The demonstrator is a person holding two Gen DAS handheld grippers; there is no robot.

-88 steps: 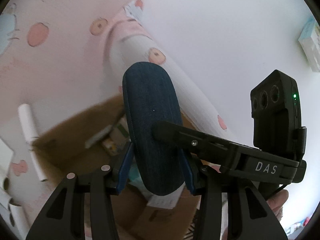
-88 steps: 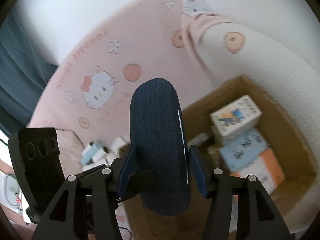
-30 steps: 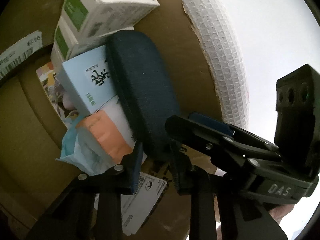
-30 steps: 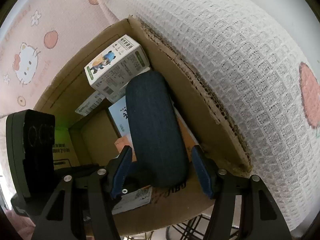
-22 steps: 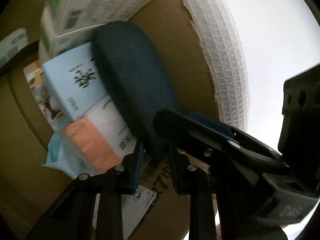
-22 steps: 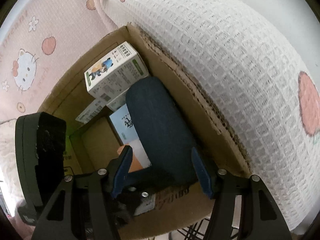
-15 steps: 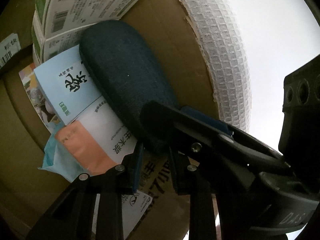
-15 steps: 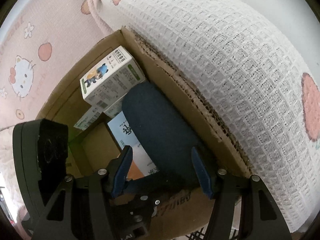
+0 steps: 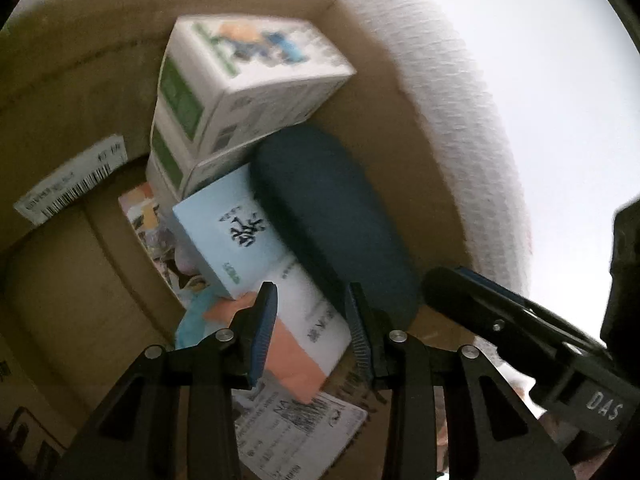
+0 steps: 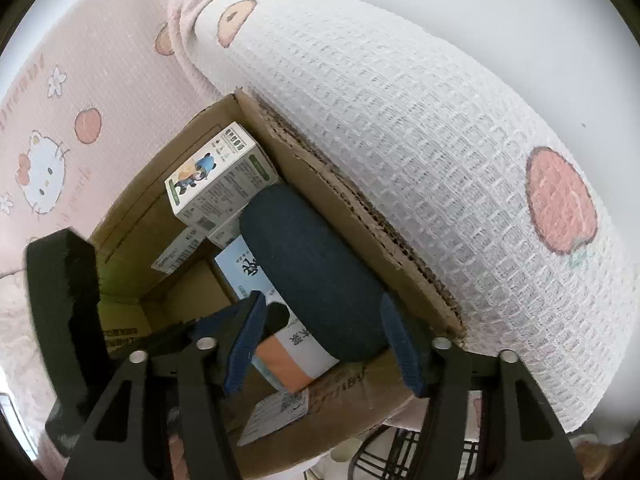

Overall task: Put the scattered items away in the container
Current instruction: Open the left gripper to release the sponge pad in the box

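Case (image 10: 316,276) in box (image 10: 360,216) | between closing, untouching right gripper (image 10: 322,340) | right of opening, empty left gripper (image 9: 312,320)

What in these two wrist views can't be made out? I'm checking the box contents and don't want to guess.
- Print on the cartoon-printed carton: motion-blurred in the left wrist view, too small in the right.
- Near end of the dark blue case: in the right wrist view the right gripper, closing, hides it.
- Orange-and-white pack: partly hidden by the left gripper, which is opening.
- Cardboard box floor: mostly covered by items.
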